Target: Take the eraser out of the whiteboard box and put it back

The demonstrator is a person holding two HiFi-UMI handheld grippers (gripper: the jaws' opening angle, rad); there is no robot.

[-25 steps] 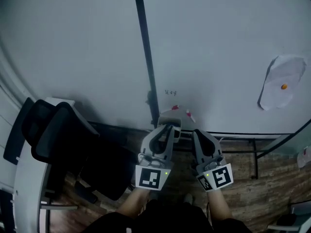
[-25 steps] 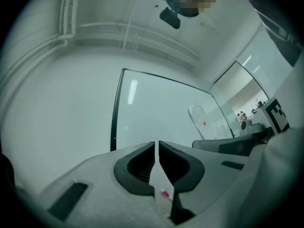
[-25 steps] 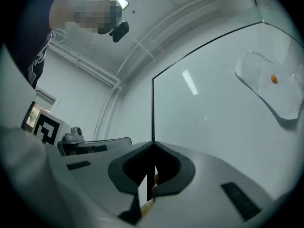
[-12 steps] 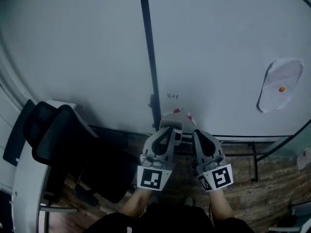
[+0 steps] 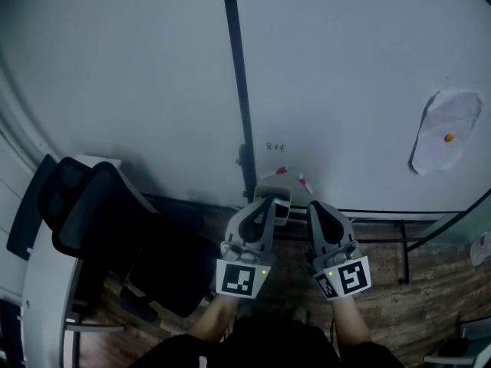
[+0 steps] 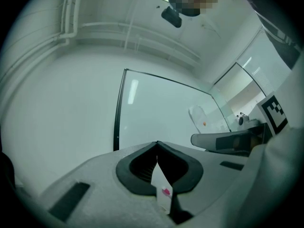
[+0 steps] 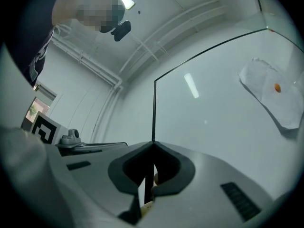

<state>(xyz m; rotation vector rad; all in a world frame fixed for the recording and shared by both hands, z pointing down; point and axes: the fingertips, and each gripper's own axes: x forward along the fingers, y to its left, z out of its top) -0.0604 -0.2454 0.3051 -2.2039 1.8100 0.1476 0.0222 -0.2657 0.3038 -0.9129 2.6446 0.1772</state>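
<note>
A small light-grey whiteboard box (image 5: pixel 275 195) hangs at the lower edge of the whiteboard (image 5: pixel 345 83), with two red-capped markers (image 5: pixel 282 170) sticking up from it. I cannot make out the eraser in any view. My left gripper (image 5: pixel 265 203) sits right below the box, its tips at the box front, and its jaws are shut with the tips together (image 6: pixel 157 144); a white piece with a pink spot (image 6: pixel 165 192) shows through the gap behind the tips. My right gripper (image 5: pixel 316 206) is just right of the box, its jaws also shut (image 7: pixel 152 144) with nothing held.
A dark vertical frame strip (image 5: pixel 236 75) runs up the wall left of the board. A sheet of paper with an orange magnet (image 5: pixel 443 140) is stuck on the board at the right. A black office chair (image 5: pixel 100 221) and a white desk (image 5: pixel 42 305) stand at the left. A black metal rail (image 5: pixel 383 219) runs under the board.
The head view has shifted slightly; both grippers stay where they were under the box.
</note>
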